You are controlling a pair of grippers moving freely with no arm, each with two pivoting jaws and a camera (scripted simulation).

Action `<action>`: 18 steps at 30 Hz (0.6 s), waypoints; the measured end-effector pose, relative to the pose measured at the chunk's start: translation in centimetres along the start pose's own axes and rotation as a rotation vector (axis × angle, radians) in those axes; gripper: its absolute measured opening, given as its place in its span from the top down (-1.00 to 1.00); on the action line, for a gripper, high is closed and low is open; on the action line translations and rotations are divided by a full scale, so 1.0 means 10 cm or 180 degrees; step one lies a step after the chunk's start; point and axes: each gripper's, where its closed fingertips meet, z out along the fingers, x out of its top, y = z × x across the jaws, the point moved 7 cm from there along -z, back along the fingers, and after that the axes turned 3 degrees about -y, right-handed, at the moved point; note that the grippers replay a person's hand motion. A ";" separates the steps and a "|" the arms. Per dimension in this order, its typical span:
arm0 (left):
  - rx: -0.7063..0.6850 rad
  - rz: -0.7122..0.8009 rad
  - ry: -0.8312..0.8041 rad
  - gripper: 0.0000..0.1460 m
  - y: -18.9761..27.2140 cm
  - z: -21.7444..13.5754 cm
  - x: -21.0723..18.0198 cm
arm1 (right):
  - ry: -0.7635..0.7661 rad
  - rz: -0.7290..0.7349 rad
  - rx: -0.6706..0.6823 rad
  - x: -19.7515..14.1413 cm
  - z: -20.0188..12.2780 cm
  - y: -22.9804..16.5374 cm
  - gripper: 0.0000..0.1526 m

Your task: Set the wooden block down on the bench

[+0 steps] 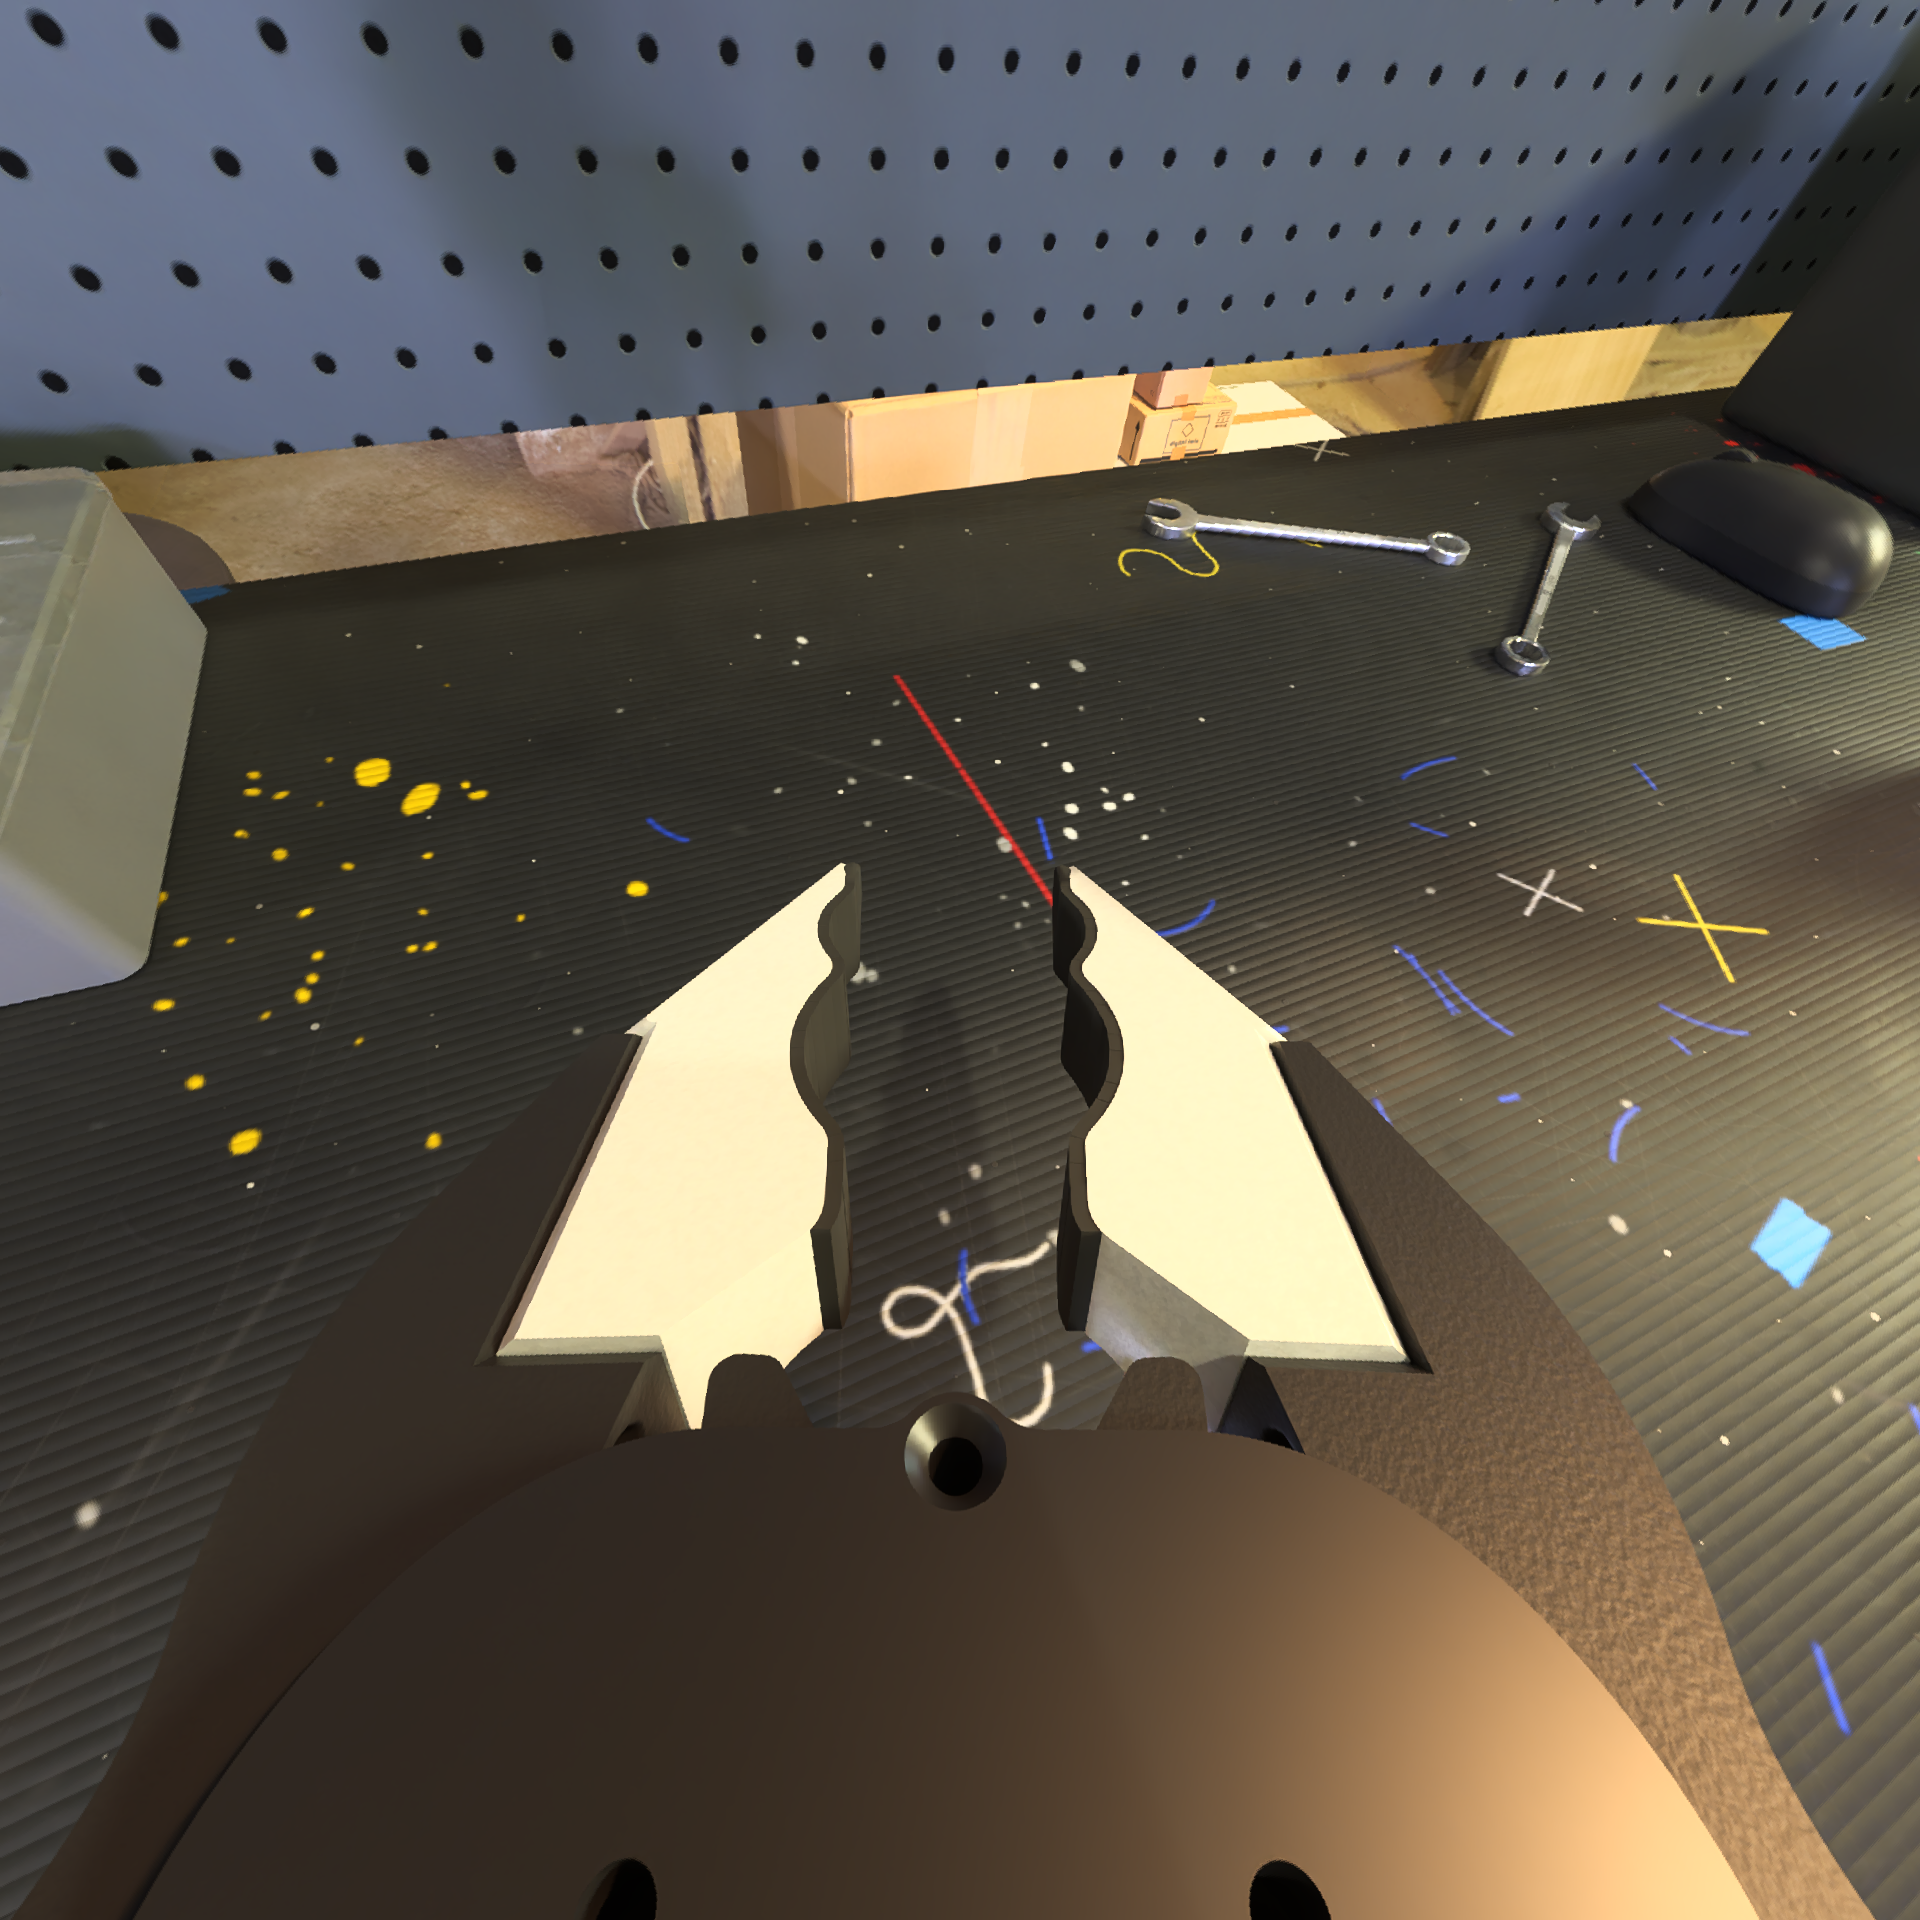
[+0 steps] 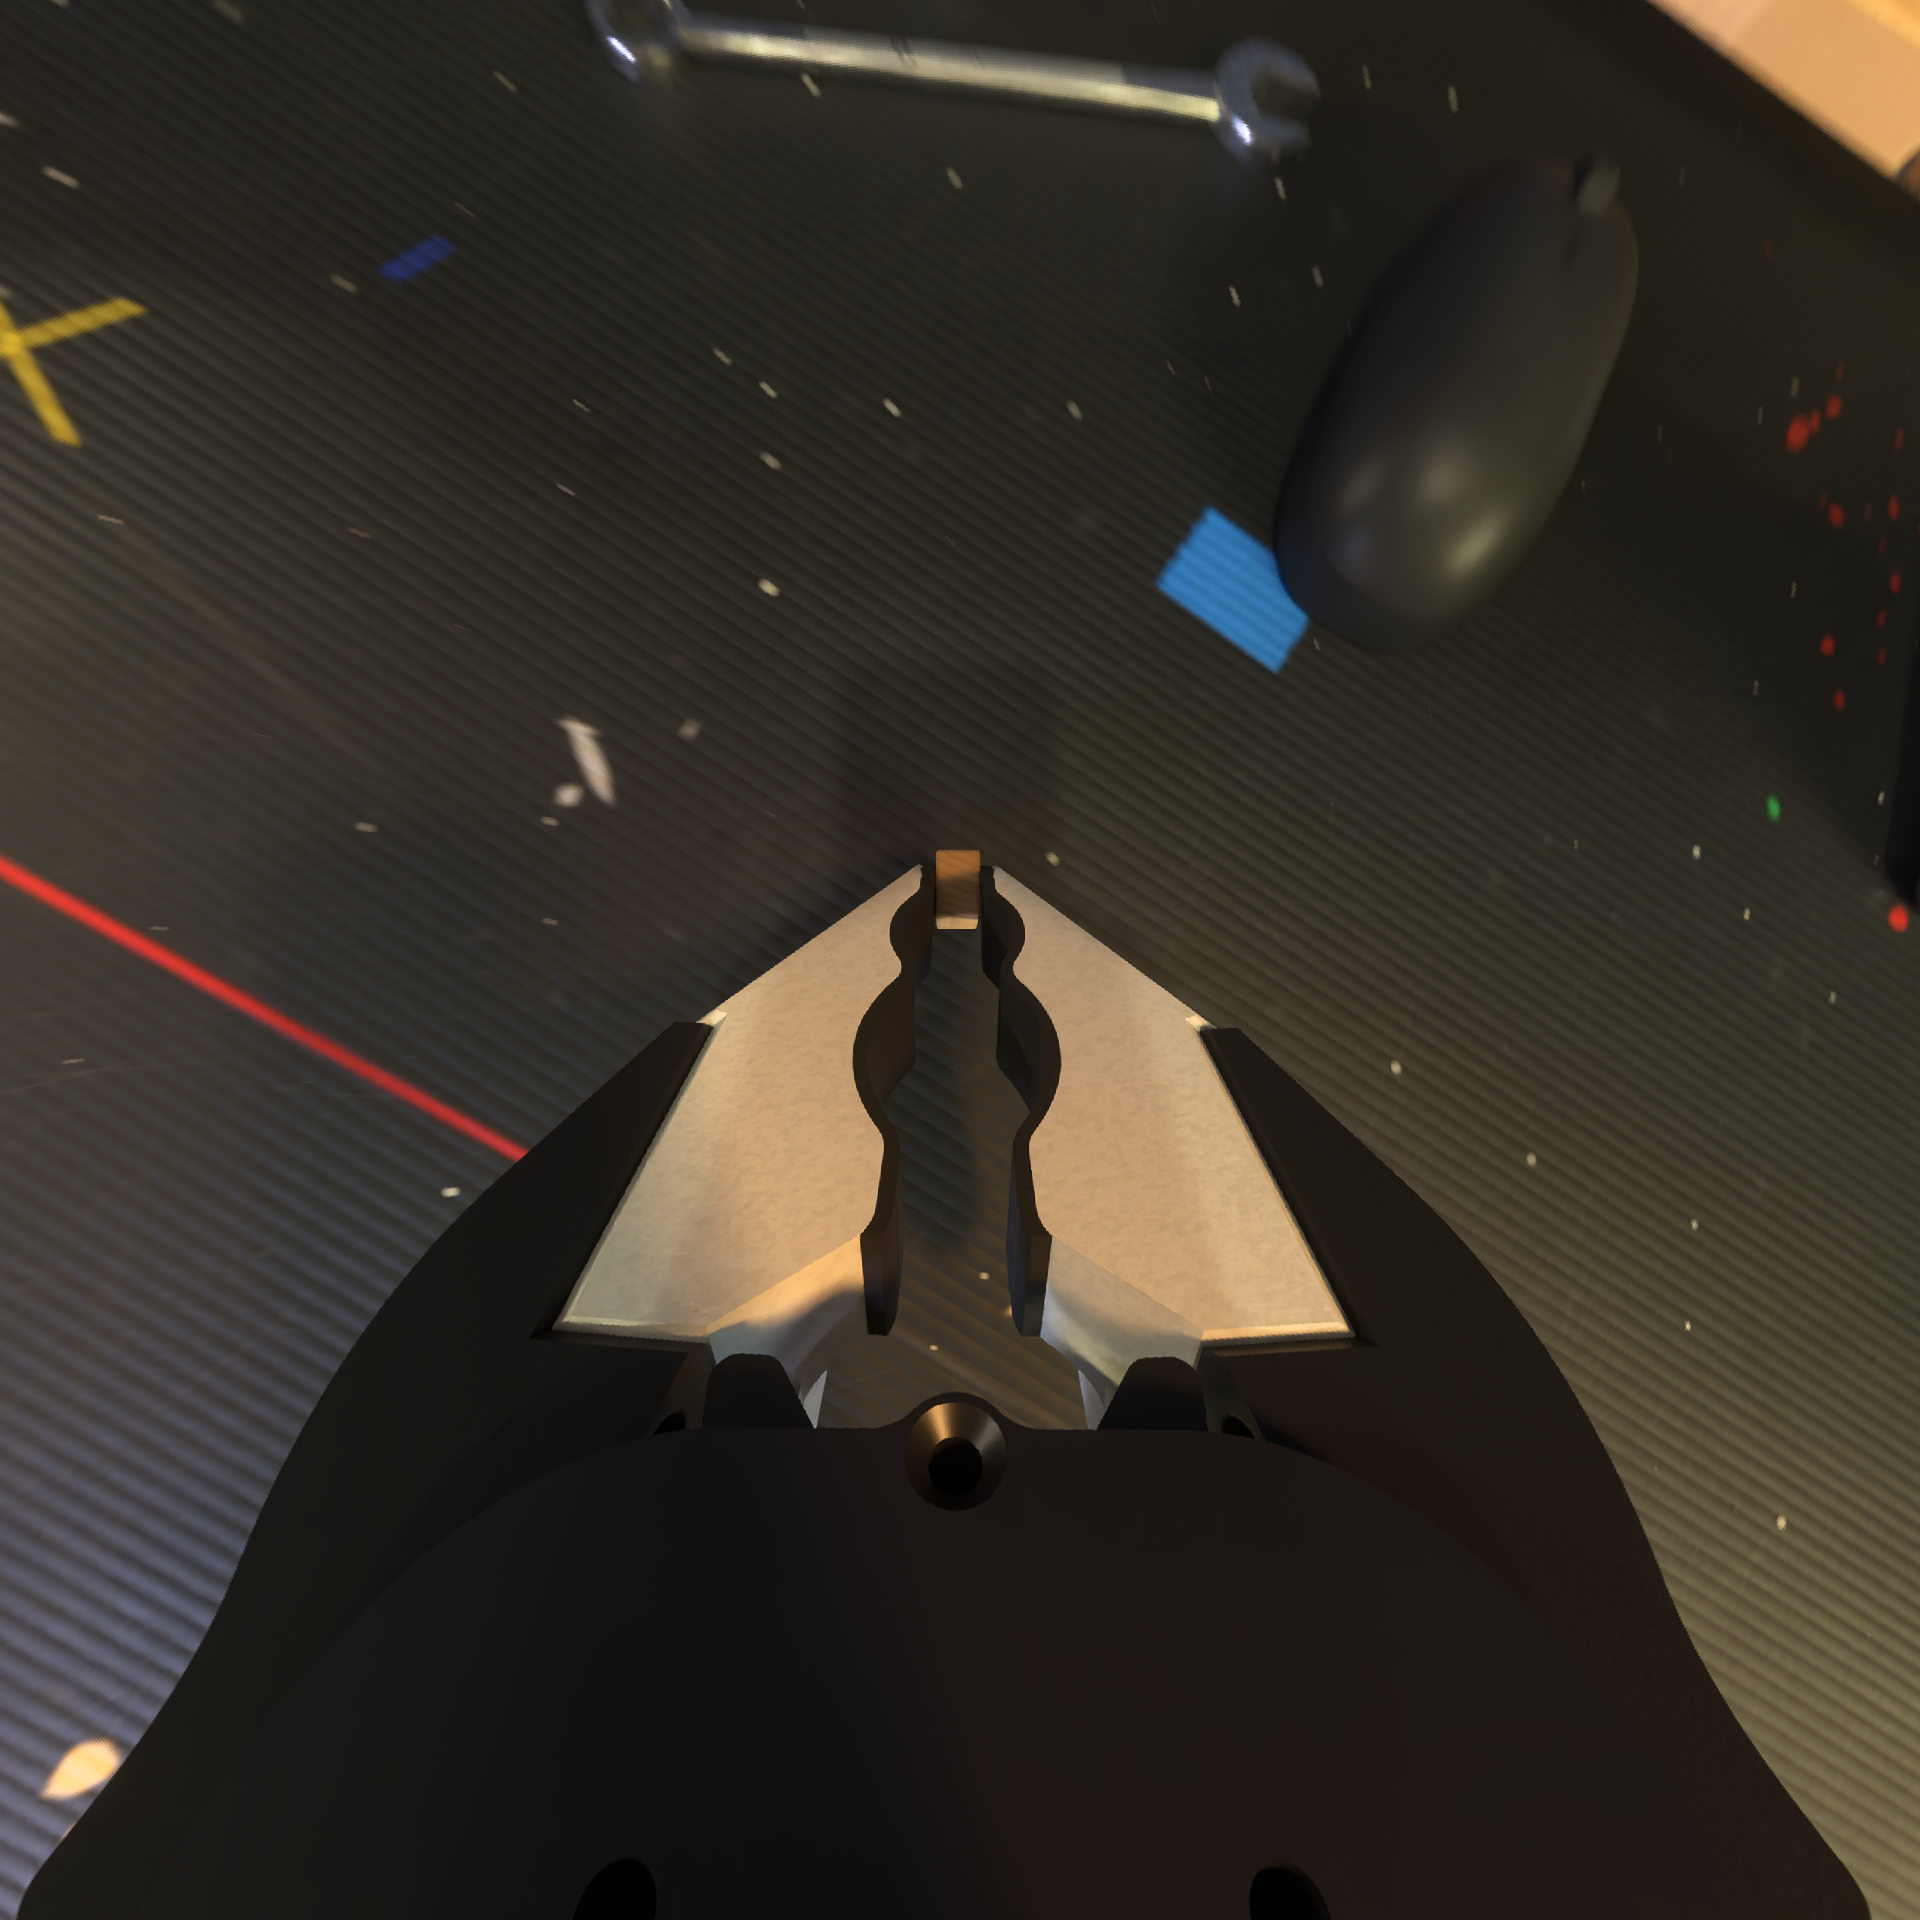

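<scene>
In the right wrist view, my right gripper point(image 2: 957, 883) is shut on a small wooden block point(image 2: 957, 888), pinched at the very fingertips above the dark ribbed bench mat point(image 2: 520, 623). How high the block is above the mat I cannot tell. In the left wrist view, my left gripper point(image 1: 956, 883) is open and empty, hovering over the paint-speckled bench mat point(image 1: 623, 727). The block does not show in the left wrist view.
A black computer mouse point(image 2: 1455, 416) point(image 1: 1777, 540) lies ahead right on the mat, with a blue patch point(image 2: 1231, 587) beside it. Two wrenches point(image 1: 1304, 533) point(image 1: 1543, 587) lie at the back; one shows in the right wrist view point(image 2: 956, 73). A translucent bin point(image 1: 73, 727) stands far left. A pegboard point(image 1: 831, 208) backs the bench.
</scene>
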 end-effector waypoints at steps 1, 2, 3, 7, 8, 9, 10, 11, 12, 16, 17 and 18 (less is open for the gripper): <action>0.0002 0.0002 0.0001 0.50 0.00 0.00 0.00 | 0.0082 -0.0052 0.0040 0.04 -0.05 -0.05 0.90; 0.0003 0.0002 0.0002 0.50 0.00 0.00 0.00 | 0.0190 -0.0125 0.0130 0.10 -0.11 -0.12 0.90; 0.0002 0.0001 0.0002 0.50 0.00 0.00 0.00 | 0.0311 -0.0225 0.0278 0.16 -0.19 -0.23 0.90; 0.0018 0.0010 -0.0003 0.50 -0.01 0.00 -0.01 | 0.0519 -0.0752 0.1433 0.28 -0.50 -0.93 0.90; 0.0035 0.0017 -0.0002 0.50 -0.01 0.00 -0.01 | 0.0492 -0.0848 0.1690 0.28 -0.53 -1.13 0.90; 0.0051 0.0021 -0.0003 0.50 -0.02 0.00 -0.01 | 0.0467 -0.0933 0.1897 0.26 -0.55 -1.32 0.90; 0.0059 0.0017 -0.0006 0.50 -0.02 0.00 -0.01 | 0.0434 -0.1004 0.2065 0.24 -0.55 -1.50 0.90; 0.0060 0.0007 -0.0008 0.50 -0.03 0.00 -0.02 | 0.0382 -0.1076 0.2180 0.22 -0.53 -1.65 0.90; 0.0062 0.0000 -0.0008 0.51 -0.04 0.00 -0.02 | 0.0346 -0.1139 0.2232 0.21 -0.52 -1.78 0.90; 0.0106 0.0032 -0.0037 0.51 -0.04 0.00 -0.04 | 0.0401 -0.1183 0.2321 0.28 -0.42 -2.16 0.90; 0.0124 0.0053 -0.0049 0.51 -0.04 0.00 -0.04 | 0.0349 -0.1246 0.2281 0.30 -0.38 -2.24 0.90; 0.0144 0.0076 -0.0066 0.51 -0.04 0.00 -0.05 | 0.0285 -0.1334 0.2207 0.31 -0.33 -2.32 0.90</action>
